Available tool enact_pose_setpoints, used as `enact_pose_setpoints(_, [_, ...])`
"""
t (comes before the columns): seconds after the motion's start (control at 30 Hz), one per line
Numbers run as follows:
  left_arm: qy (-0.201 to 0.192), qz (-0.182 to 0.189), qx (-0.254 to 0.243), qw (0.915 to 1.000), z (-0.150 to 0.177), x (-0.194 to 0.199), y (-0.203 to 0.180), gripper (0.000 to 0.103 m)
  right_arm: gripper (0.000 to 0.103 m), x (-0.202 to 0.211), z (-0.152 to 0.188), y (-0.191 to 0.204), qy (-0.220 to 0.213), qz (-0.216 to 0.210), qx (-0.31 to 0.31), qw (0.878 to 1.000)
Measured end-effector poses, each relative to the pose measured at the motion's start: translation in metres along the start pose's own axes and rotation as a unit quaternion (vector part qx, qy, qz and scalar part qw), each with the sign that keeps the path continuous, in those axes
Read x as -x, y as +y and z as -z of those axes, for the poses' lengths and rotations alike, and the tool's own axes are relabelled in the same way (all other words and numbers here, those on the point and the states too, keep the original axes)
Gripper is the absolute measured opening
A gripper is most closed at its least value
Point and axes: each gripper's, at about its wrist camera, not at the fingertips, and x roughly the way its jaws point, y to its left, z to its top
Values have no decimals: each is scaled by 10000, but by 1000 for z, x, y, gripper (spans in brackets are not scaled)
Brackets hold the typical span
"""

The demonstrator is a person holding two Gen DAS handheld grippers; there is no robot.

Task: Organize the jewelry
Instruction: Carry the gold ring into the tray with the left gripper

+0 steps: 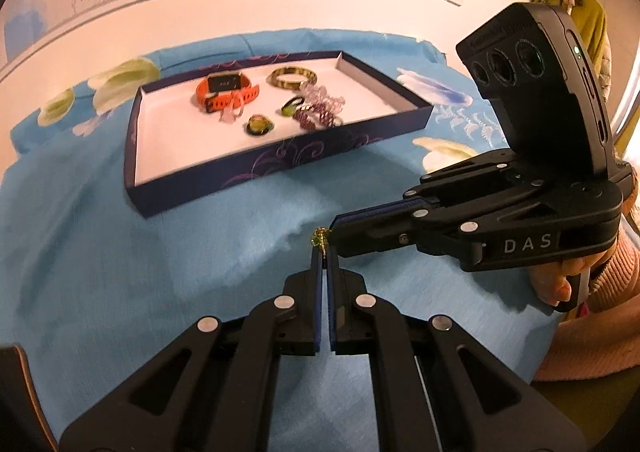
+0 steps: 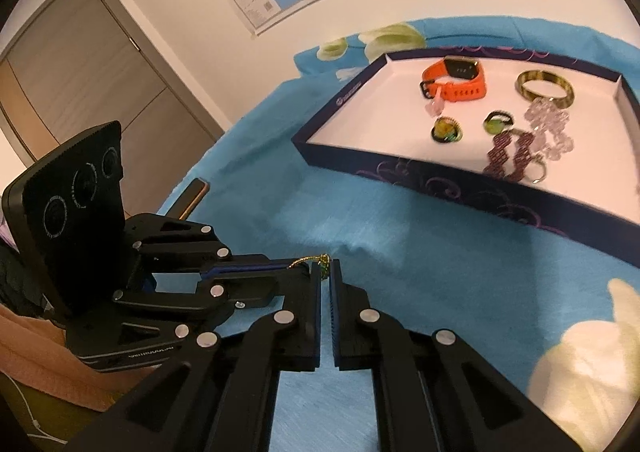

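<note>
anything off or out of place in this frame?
One piece is outside the tray: a small gold chain piece with a green charm, pinched above the blue cloth by both the left gripper and right gripper at once. Beaded bracelets lie in a tangled heap.

Closed black left gripper point(image 1: 324, 252) low in the centre, blue-padded jaws pinching a small gold-and-green trinket on a fine chain point(image 1: 320, 239). Black right gripper point(image 1: 335, 221) reaching in from the right, held by a hand point(image 1: 554, 284) in a peach knit sleeve point(image 1: 600, 292), jaws closed, tips touching the same trinket. Beyond the trinket, on a fuzzy blue floral cloth point(image 1: 160, 272), a shallow dark purple cardboard tray with white lining point(image 1: 256, 168). Inside the tray: orange-strapped watch point(image 1: 226, 91), gold bangle point(image 1: 294, 77), two green-stoned rings point(image 1: 259, 125), purple and clear beaded bracelets point(image 1: 320, 108).
</note>
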Motion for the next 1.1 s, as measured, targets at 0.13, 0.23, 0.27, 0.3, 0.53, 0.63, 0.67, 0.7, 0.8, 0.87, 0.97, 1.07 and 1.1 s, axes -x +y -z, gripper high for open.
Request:
enact_pose_setpoints(0.13, [-164, -5, -145, 9998, -13, 2, -4, 3, 5, 10, -6, -1, -178, 131, 58, 9997])
enact_pose_setpoints(0.23, [-292, 24, -207, 9994, -25, 3, -5, 3, 6, 20, -13, -3, -367, 241, 76, 9990])
enact_pose_setpoints(0.27, [-336, 18, -226, 9992, -28, 4, -5, 3, 6, 22, -15, -3, -401, 263, 88, 9988])
enact_pose_setpoints(0.3, [-391, 9, -265, 9989, -33, 4, -6, 3, 6, 26, -18, -4, -455, 305, 105, 9984])
enact_pose_setpoints(0.53, [-518, 41, -284, 9982, -59, -4, -2, 3, 6, 34, -33, -12, -688, 525, 124, 9962])
enact_pose_setpoints(0.63, [-534, 44, -214, 9983, -69, -10, 2, 3, 6, 35, -38, -16, -754, 644, 105, 9950])
enact_pose_setpoints(0.67, [-537, 64, -184, 9984, -72, -12, 3, 3, 6, 34, -41, -18, -766, 668, 90, 9948])
enact_pose_setpoints(0.7, [-537, 82, -135, 9984, -75, -14, 5, 3, 7, 35, -41, -20, -779, 702, 79, 9945])
enact_pose_setpoints(0.8, [-535, 81, -59, 9985, -83, -21, 7, 3, 8, 33, -46, -26, -808, 808, 29, 9934])
enact_pose_setpoints(0.87, [-507, 94, -8, 9987, -86, -26, 8, 3, 8, 33, -48, -30, -821, 843, -21, 9931])
enact_pose_setpoints(0.97, [-468, 94, 59, 9988, -91, -35, 10, 3, 8, 31, -50, -35, -830, 867, -70, 9927])
enact_pose_setpoints(1.07, [-431, 78, 132, 9990, -95, -43, 12, 3, 12, 28, -52, -39, -823, 958, -111, 9919])
enact_pose_setpoints(1.1, [-423, 67, 158, 9990, -96, -45, 13, 3, 12, 27, -52, -41, -813, 983, -137, 9917])
